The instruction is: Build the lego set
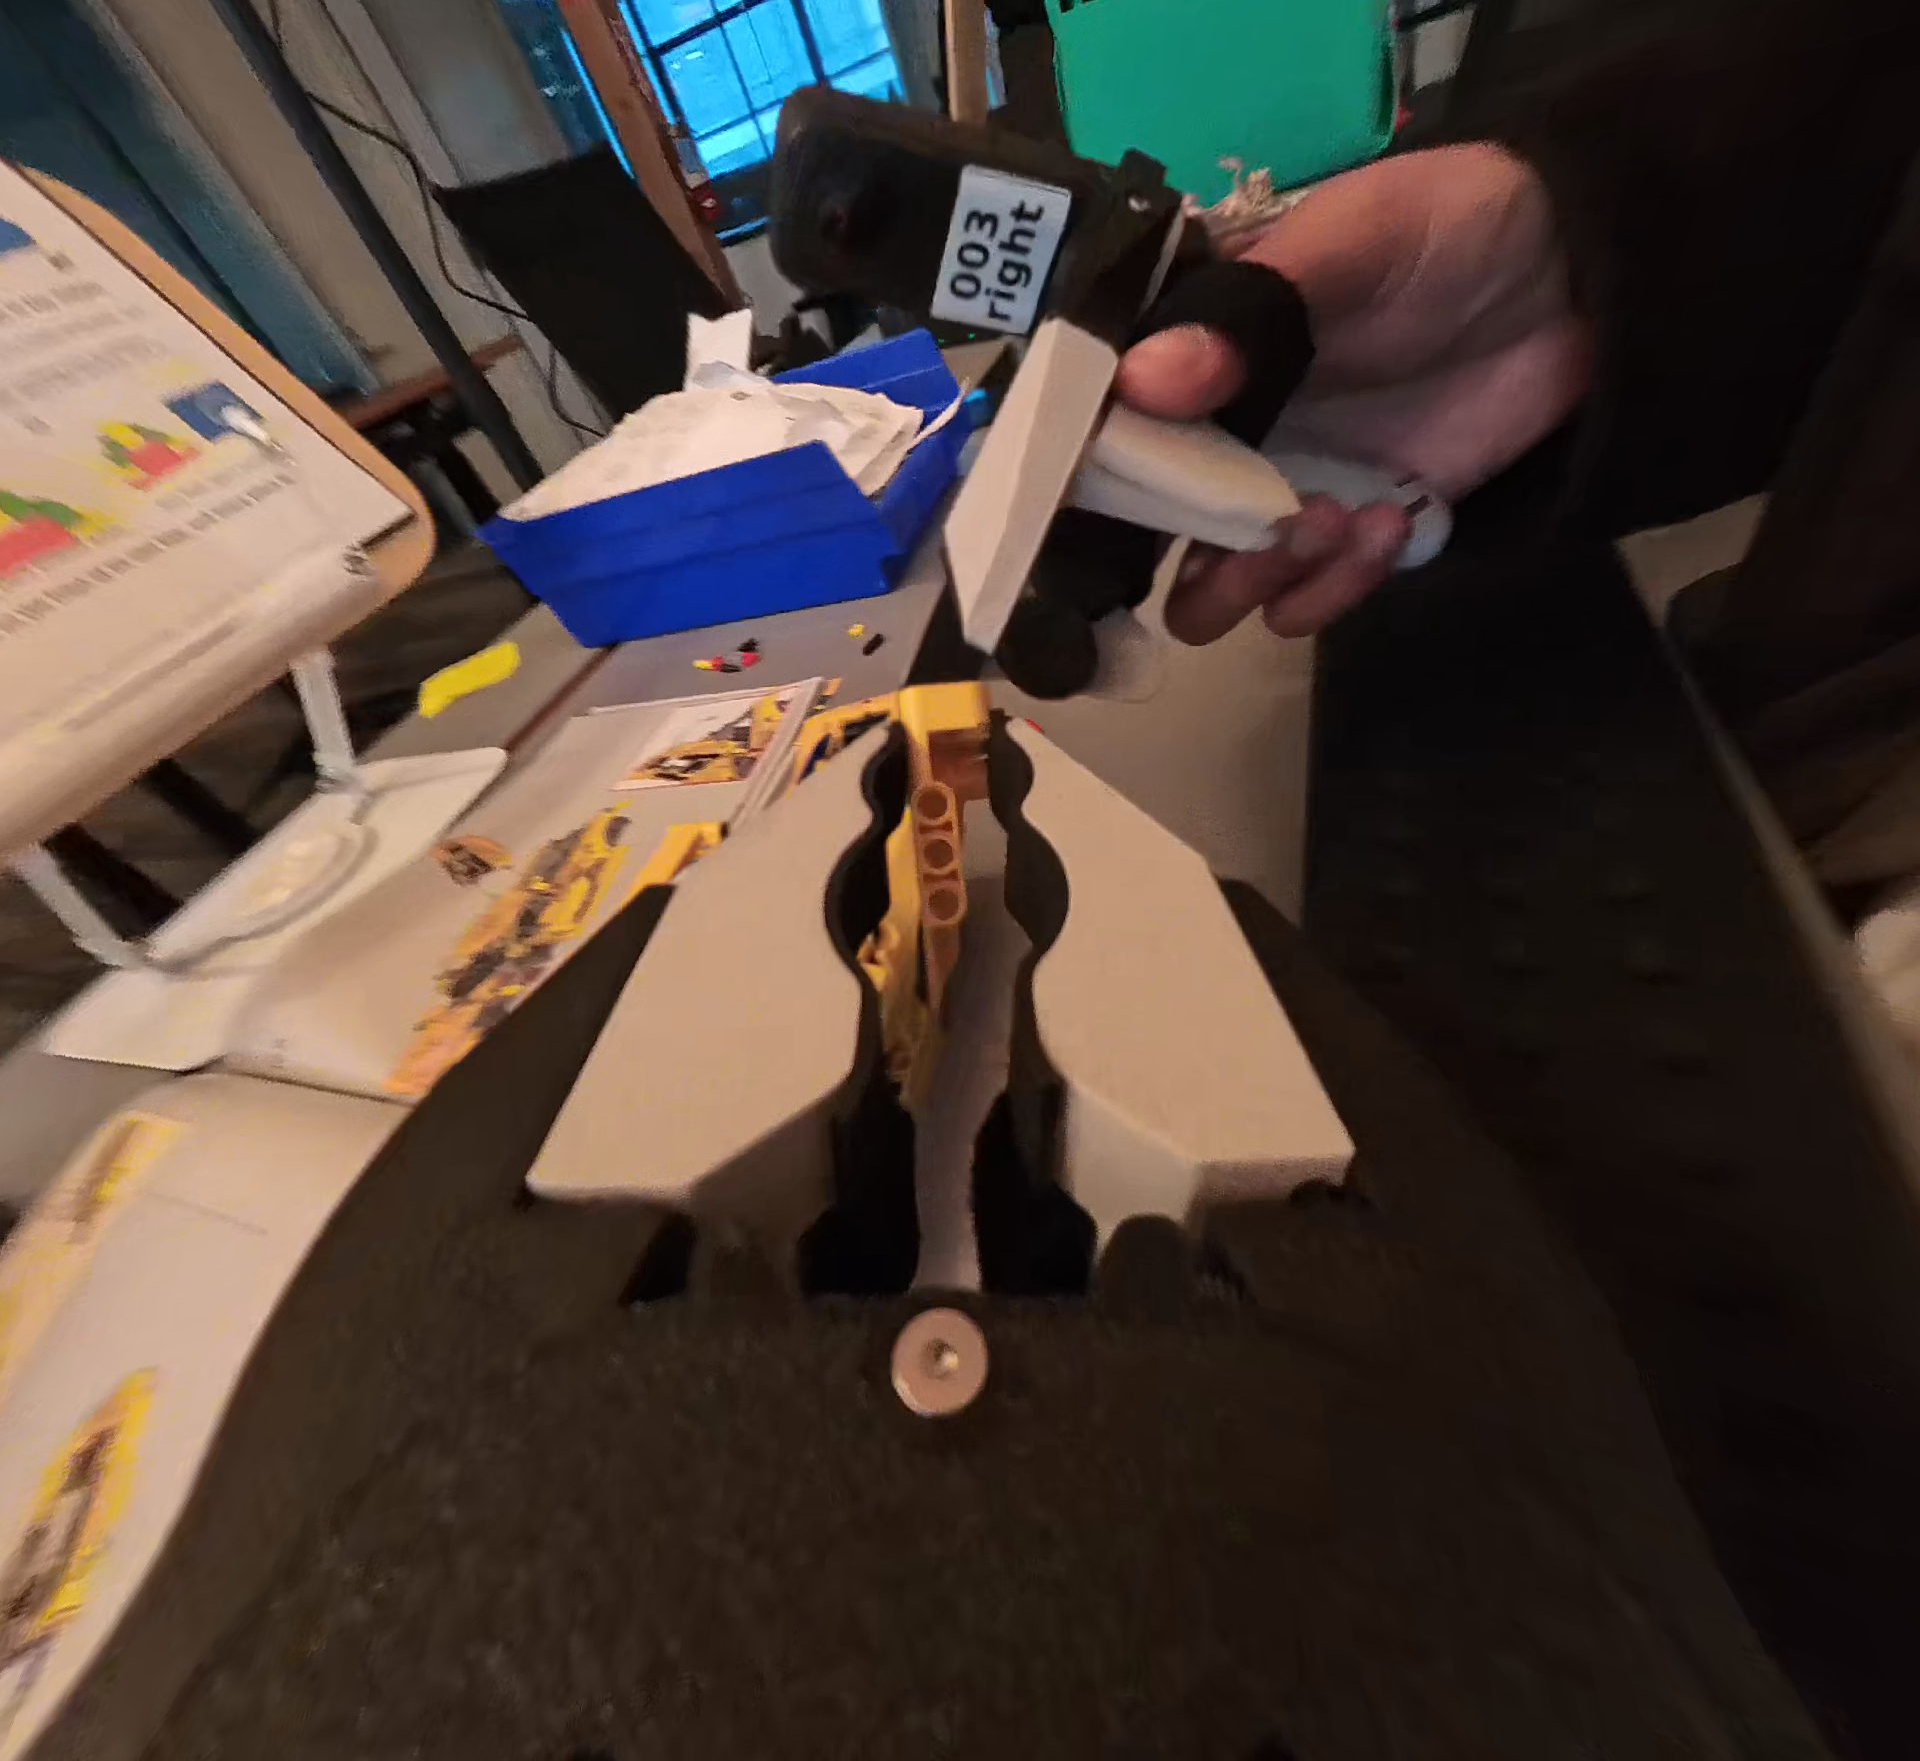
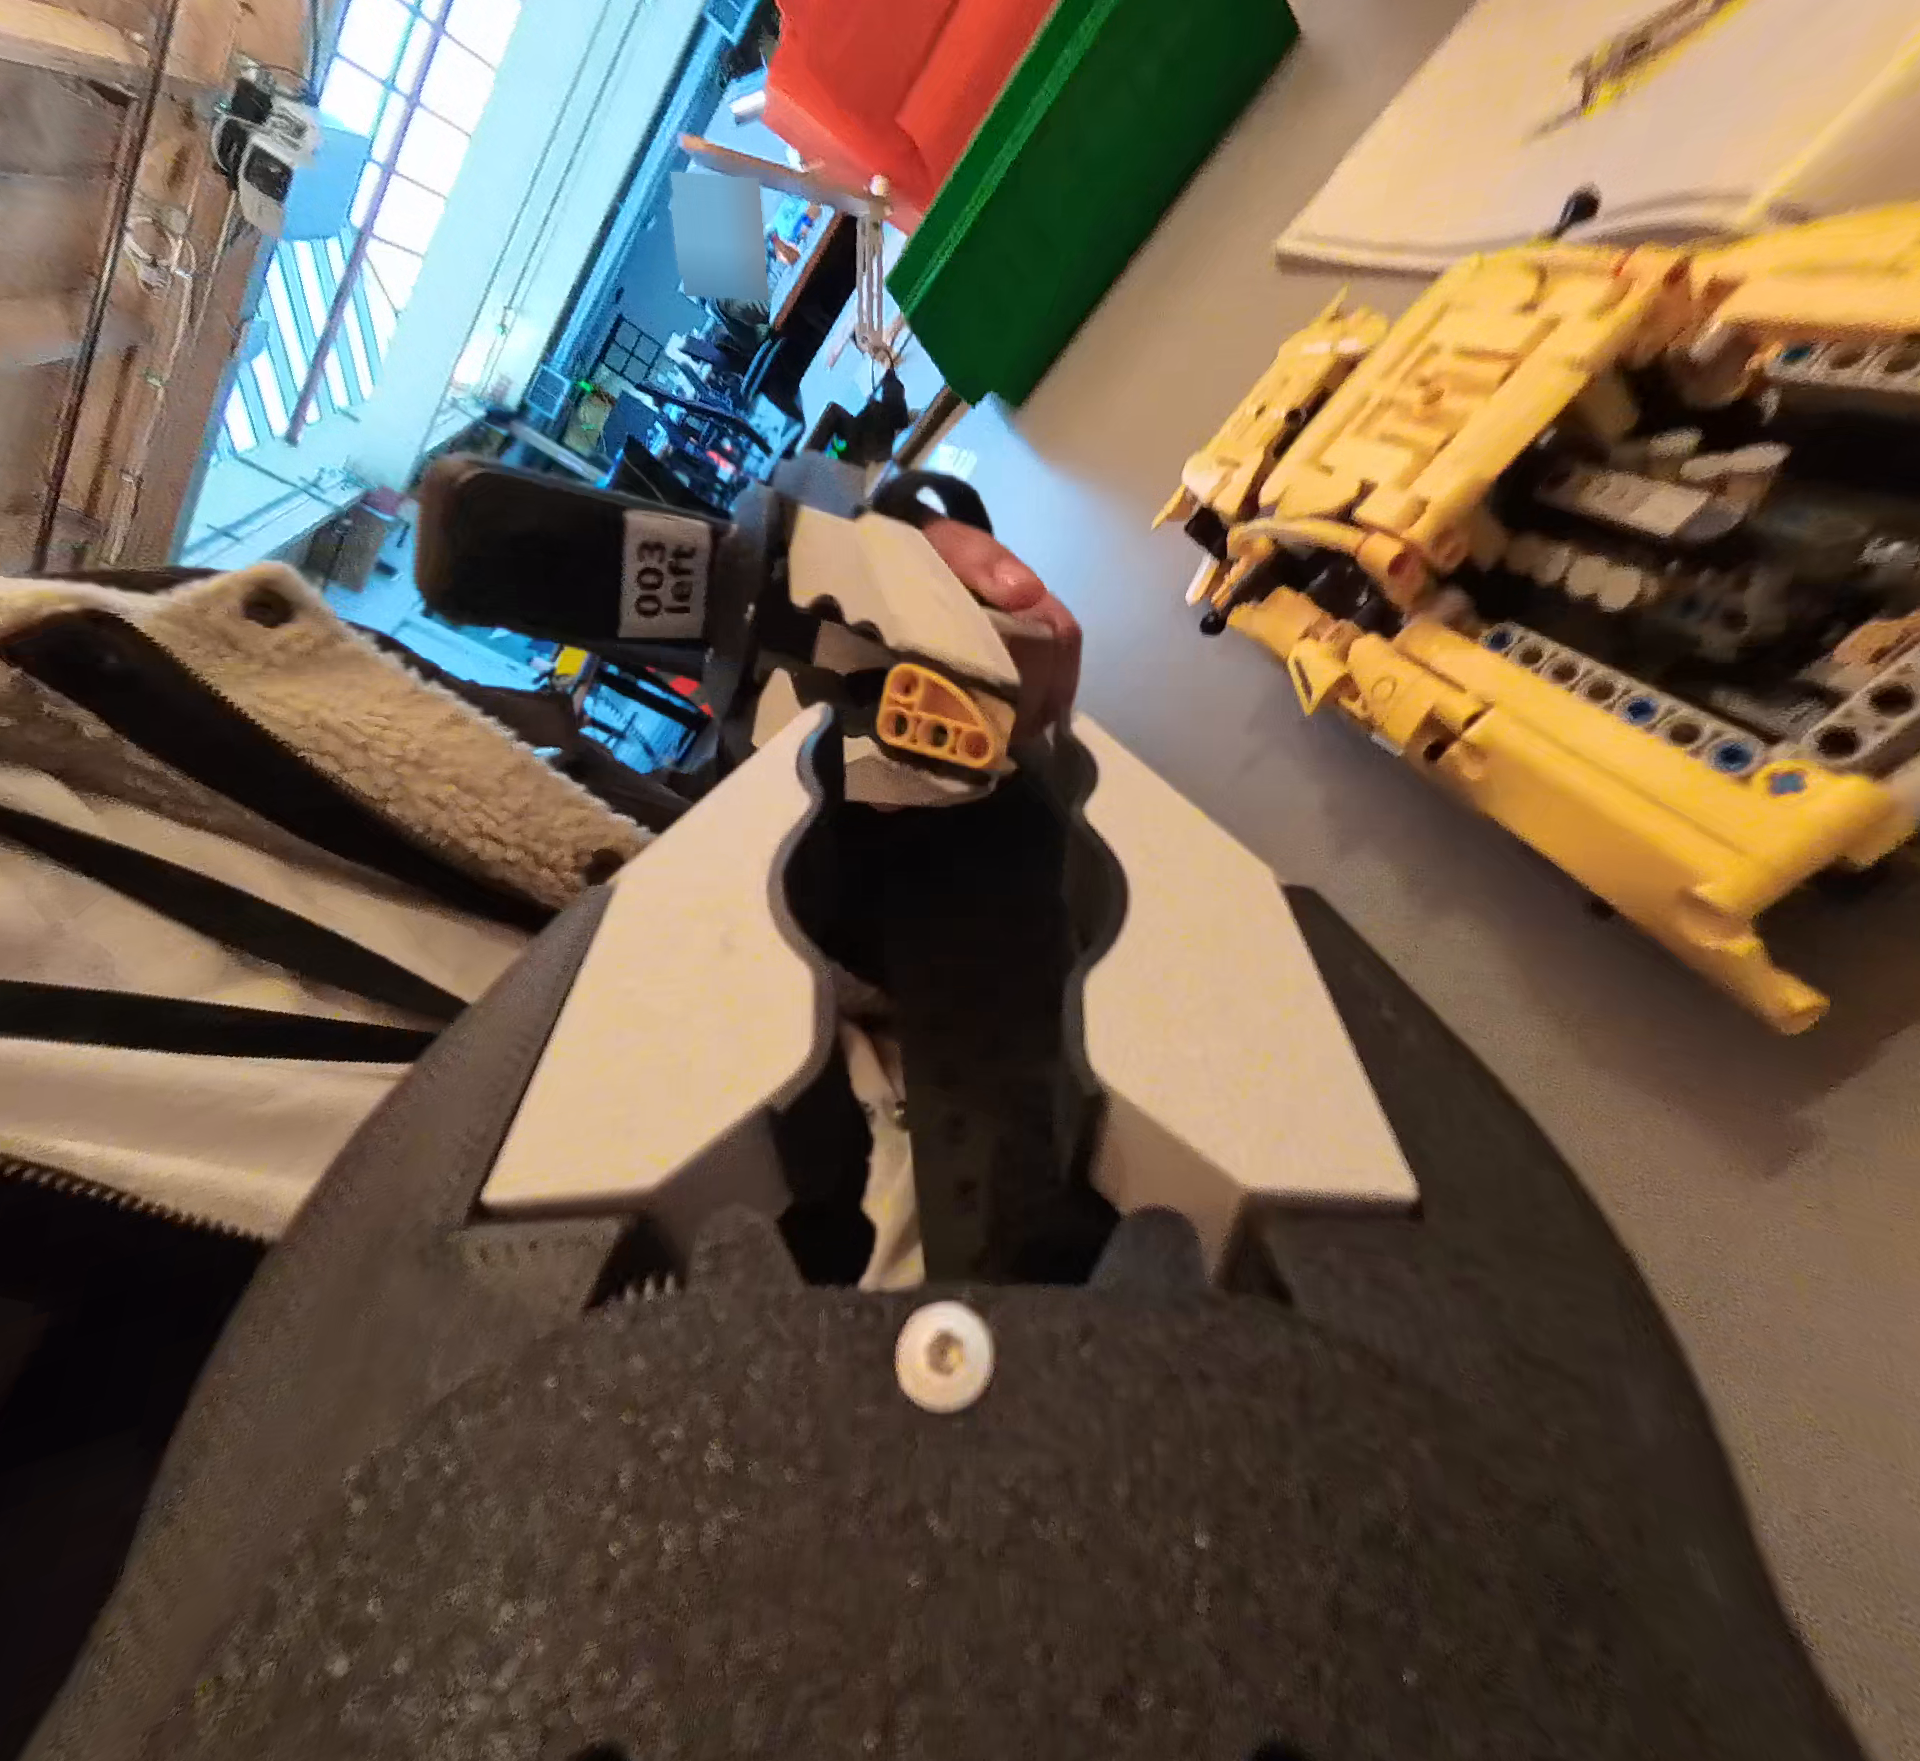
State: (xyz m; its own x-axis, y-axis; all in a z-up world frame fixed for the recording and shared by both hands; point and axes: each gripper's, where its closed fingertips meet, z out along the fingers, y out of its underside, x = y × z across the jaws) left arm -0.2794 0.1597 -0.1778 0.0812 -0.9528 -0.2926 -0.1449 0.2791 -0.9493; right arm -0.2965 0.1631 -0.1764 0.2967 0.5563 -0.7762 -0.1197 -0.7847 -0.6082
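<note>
Left claw (image 1: 940, 776) clamped on a yellow perforated lego piece (image 1: 938, 854), held above the tabletop (image 2: 1195, 568); right claw (image 2: 940, 776) parted, empty; partly built yellow lego model (image 2: 1538, 589) lies on the tabletop nearby

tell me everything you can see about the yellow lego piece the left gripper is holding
The yellow lego piece is a glossy plastic Technic-style part, long and thin edge-on with a row of round pin holes. From the right wrist view its end looks like a rounded, half-moon plate with several holes. It is clamped between the grey fingers of the left gripper, sticks out past their tips, and is held in the air, touching nothing else visible.
</note>
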